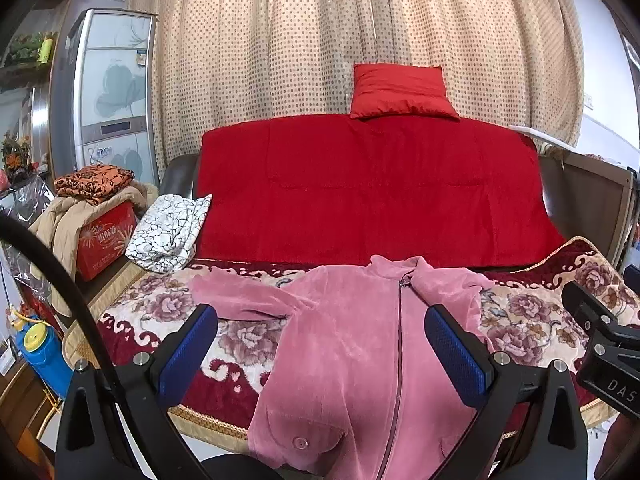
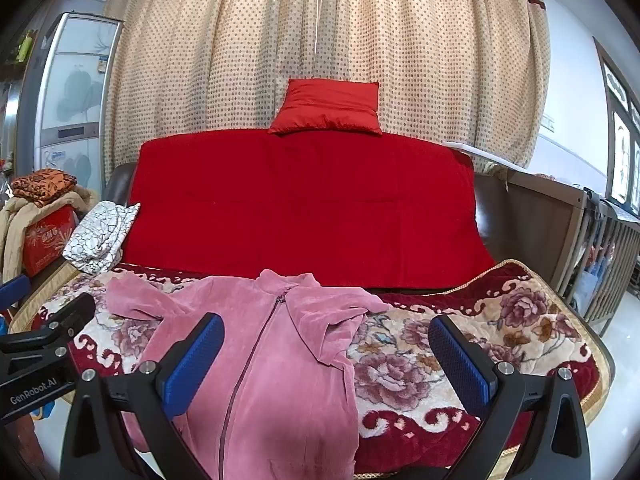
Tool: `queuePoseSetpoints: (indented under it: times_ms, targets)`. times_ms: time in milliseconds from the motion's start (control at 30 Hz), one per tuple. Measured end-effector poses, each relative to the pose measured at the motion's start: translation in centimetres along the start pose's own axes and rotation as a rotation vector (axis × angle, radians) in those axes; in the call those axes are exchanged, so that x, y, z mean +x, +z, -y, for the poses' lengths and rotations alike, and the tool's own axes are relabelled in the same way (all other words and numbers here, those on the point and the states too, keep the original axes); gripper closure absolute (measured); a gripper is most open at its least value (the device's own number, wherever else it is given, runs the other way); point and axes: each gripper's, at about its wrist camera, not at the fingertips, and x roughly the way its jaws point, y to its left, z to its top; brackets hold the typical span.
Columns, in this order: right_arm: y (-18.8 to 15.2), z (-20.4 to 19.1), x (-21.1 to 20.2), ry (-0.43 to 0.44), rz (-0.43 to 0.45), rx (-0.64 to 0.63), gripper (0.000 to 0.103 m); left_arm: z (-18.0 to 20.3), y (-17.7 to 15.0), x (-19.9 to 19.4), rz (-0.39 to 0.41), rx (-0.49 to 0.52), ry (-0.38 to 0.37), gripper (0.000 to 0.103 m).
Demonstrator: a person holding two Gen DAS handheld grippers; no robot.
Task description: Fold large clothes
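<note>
A pink velvet zip-up jacket (image 1: pixel 344 344) lies front up on the floral blanket (image 1: pixel 532 320) of a sofa, collar toward the backrest, hem hanging over the front edge. One sleeve stretches left; the other is bunched on the right (image 2: pixel 340 320). My left gripper (image 1: pixel 320 352) hovers open above the jacket's chest, blue pads (image 1: pixel 188 352) wide apart, holding nothing. My right gripper (image 2: pixel 326 354) is open too, above the jacket (image 2: pixel 272 364) and its right side, empty. Each gripper's body shows at the edge of the other's view.
A red cover (image 1: pixel 368 188) drapes the sofa back with a red cushion (image 1: pixel 400 90) on top. A white patterned cloth (image 1: pixel 168 232) sits at the sofa's left end, beside a red box (image 1: pixel 104 240) piled with clothes. A wooden crib (image 2: pixel 608 248) stands at right.
</note>
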Motion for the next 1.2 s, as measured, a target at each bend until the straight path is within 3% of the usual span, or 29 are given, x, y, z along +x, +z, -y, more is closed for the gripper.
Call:
queuePoseSetpoints:
  times_ms: [433, 1200]
  targets:
    - [-0.9, -0.4, 1.9, 0.000, -0.044, -0.006, 0.000, -0.1, -1.4, 2.5, -0.053, 0.007, 0.006, 0.000]
    - [-2.9, -1.7, 11.8, -0.016, -0.184, -0.048, 0.000, 0.0, -2.7, 11.5, -0.153, 0.024, 0.038, 0.000]
